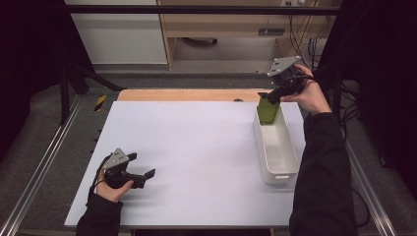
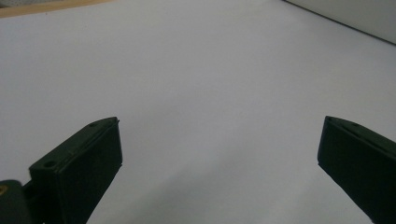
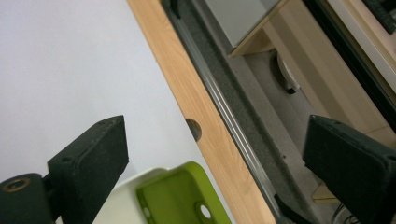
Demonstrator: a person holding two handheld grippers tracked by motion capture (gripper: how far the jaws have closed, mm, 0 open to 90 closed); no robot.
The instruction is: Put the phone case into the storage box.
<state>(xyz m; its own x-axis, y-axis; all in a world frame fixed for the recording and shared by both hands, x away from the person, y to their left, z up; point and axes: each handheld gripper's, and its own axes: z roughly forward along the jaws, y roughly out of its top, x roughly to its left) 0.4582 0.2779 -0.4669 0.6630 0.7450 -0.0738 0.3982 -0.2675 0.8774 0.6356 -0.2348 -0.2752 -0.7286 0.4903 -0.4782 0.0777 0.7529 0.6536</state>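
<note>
The green case (image 1: 267, 110) stands on end in the far end of the white bin (image 1: 278, 150), leaning against its far wall, so it takes little floor and leaves the near length of the bin free. The right tool (image 1: 271, 96) hovers just above the case's top edge; in the right gripper view its jaws stand wide apart with the case (image 3: 180, 198) below and between them, untouched, which reads as a release (or the last instant before a pinch, I cannot rule that out). The bin sits along the right edge of the worktop (image 1: 187, 147), its far end close to the wooden strip (image 3: 205, 121) at the back, so there is scant room beyond it; a straight lift is the safe way out. The left tool (image 1: 139, 173) rests low near the worktop's front-left corner, jaws spread and holding nothing, with bare white surface all round it.
</note>
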